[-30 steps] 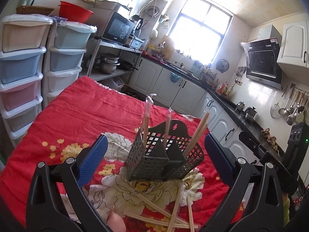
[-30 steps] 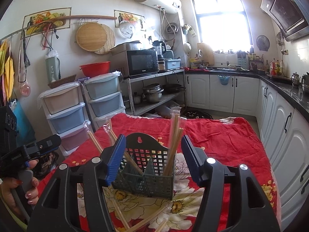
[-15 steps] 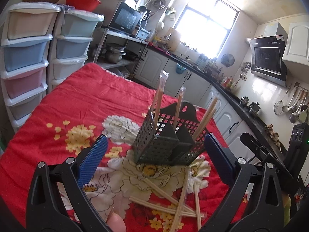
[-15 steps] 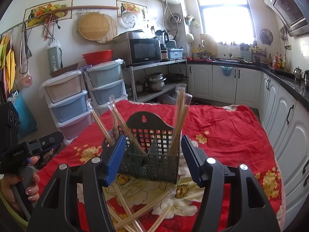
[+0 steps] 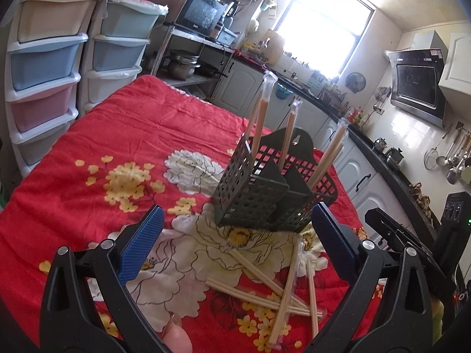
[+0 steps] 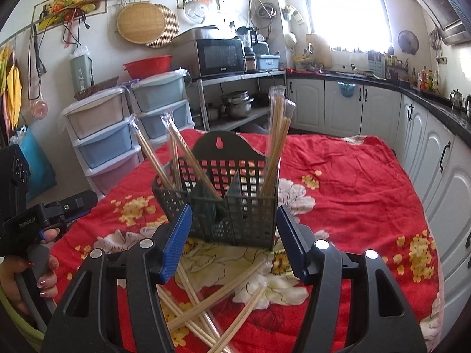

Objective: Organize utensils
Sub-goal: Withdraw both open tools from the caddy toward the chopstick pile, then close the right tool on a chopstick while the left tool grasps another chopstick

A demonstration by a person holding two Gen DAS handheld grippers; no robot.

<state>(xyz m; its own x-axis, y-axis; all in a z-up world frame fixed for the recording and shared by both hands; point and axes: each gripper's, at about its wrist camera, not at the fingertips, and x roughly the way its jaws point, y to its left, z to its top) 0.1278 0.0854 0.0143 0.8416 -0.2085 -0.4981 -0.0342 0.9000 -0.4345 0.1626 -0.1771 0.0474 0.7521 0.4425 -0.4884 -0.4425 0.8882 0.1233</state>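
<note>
Closer now: dark perforated caddy (image 6: 232, 206) holding chopsticks (image 6: 275, 144)

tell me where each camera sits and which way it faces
Left wrist: on the left gripper, open, facing the dark perforated plastic utensil basket from its left corner; a fingertip shows below.
Right wrist: on the right gripper, open, facing the basket's front; the person's left hand shows.
Shared: basket, loose wrapped wooden chopsticks, red floral cloth.
</note>
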